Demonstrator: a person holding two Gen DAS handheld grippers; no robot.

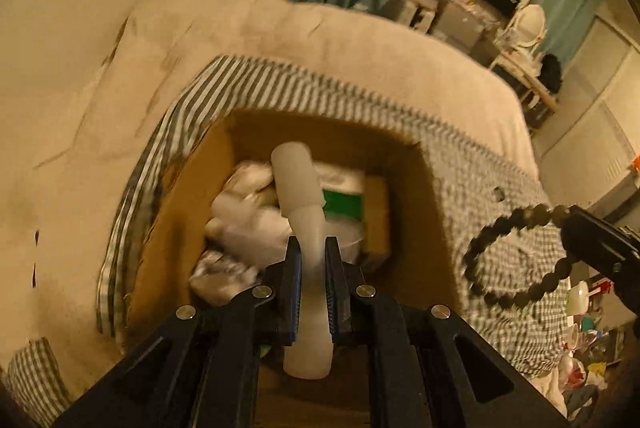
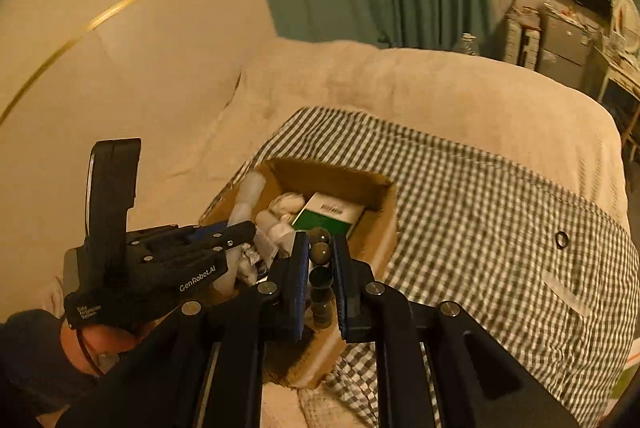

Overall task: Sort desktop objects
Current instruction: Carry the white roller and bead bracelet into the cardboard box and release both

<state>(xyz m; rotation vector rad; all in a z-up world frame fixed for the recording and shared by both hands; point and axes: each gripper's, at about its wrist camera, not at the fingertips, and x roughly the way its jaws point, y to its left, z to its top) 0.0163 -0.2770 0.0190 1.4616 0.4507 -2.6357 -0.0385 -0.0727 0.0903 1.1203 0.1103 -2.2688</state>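
Only the left wrist view shows the bead bracelet as a whole ring, left claw clamped narrow on a white tube, right claw pinching the beads, cardboard box beneath.

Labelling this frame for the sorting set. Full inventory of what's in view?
open brown cardboard box: 1, on the checked cloth
grey-and-white checked cloth: 1, over the beige bed
white plastic tube: 1, held above the box
dark round-bead bracelet: 1, held to the right of the box
green-and-white carton: 1, inside the box
white wrapped bundles: several, inside the box
left hand-held gripper: shut on the tube
right hand-held gripper: shut on the bracelet
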